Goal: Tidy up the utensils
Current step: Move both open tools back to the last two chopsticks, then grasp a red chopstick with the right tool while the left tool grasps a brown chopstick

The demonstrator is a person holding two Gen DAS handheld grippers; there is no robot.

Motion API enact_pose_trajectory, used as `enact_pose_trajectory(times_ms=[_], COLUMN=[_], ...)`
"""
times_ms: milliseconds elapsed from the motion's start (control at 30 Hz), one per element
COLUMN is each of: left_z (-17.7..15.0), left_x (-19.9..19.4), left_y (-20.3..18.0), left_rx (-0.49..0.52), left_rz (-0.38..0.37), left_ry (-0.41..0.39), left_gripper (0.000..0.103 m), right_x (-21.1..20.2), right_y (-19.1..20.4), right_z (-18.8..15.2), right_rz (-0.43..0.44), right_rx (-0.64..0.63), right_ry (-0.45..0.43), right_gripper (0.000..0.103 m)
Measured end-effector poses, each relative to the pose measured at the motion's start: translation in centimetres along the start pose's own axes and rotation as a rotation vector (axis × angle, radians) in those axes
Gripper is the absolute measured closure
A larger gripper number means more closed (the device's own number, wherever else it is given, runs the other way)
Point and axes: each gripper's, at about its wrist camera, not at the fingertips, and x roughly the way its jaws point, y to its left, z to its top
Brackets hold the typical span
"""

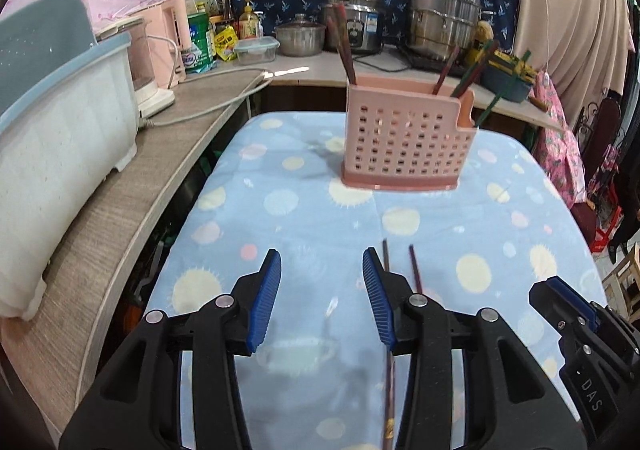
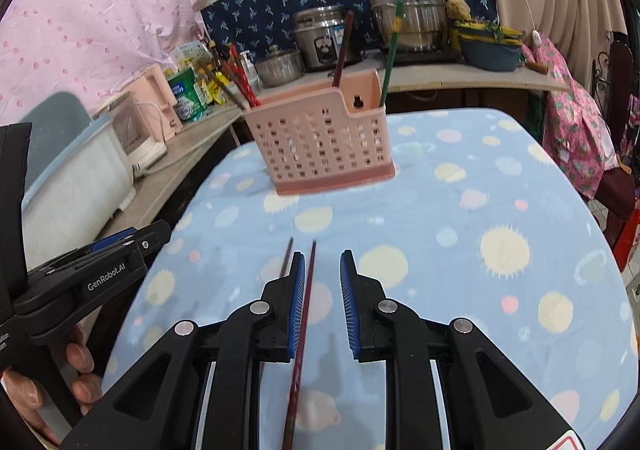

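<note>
A pink perforated utensil holder [image 1: 404, 138] [image 2: 320, 142] stands on the dotted blue cloth, with several dark red and green chopsticks upright in it. Two dark chopsticks lie on the cloth in front of it. In the left wrist view one chopstick [image 1: 386, 262] runs under the right finger of my left gripper [image 1: 322, 254], which is open with nothing between its pads. In the right wrist view a chopstick [image 2: 310, 282] lies close along the left pad of my right gripper [image 2: 322, 256], whose pads stand apart; the other chopstick [image 2: 286, 258] lies just outside that finger.
A white and blue dish tub [image 1: 60, 138] sits on the wooden counter at left, beside pink appliances [image 1: 160, 50]. Pots and a rice cooker [image 1: 356, 26] line the back counter. The table [image 2: 520, 330] drops off at right. A hand [image 2: 80, 370] holds the left gripper.
</note>
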Motion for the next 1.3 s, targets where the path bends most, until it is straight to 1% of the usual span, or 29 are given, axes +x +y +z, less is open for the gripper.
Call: enact_pose_trajectory(times_ms=[233,533,767,900,1033,1100,1133,1167,1200,1300], left_z=[-3.5,-6.6,-8.9,-9.5,-9.7,-9.8,-9.8,-9.9,-9.9,-10.2], left_x=[0.8,0.9,1.0,0.9,0.7,0.6,0.5,0.4,0.4,0.4], left_y=[0.6,1.2,1.1,1.3,1.6,1.6,1.6,1.5,1.6,1.5], left_rx=[0.003,0.012,0.032,0.034,0.027,0.027,0.027,0.028,0.029,0.029], left_rz=[0.008,0.016,0.013,0.013,0.015,0.016,0.017,0.017,0.017,0.014], left_ry=[0.053,0.102,0.146,0.160,0.166,0.167,0.166,0.164,0.164,0.171], left_gripper=[0.062,0.062,0.062,0.062,0.062,0.061,0.058,0.054,0.053,0.052], right_x=[0.4,0.9,1.2,1.6,1.9,2.0,2.1,2.2,2.1,2.0], right_y=[-0.2,0.6,2.0,3.0,3.6,3.7,3.6,3.6,3.6,3.7], right_z=[-3.5,-7.3,-10.2,-11.5,-12.0,-12.1,-12.1,-12.2,-12.2,-12.4], right_rz=[-0.024,-0.016,0.018,0.031,0.029,0.021,0.019,0.017,0.015,-0.013], right_rx=[-0.014,-0.044,-0.060,-0.078,-0.093,-0.097,-0.097,-0.099,-0.104,-0.133], right_ry=[0.060,0.132,0.188,0.219,0.224,0.225,0.227,0.225,0.221,0.209], right_gripper=[0.084,0.084,0.084,0.084,0.084,0.084,0.084,0.085,0.086,0.094])
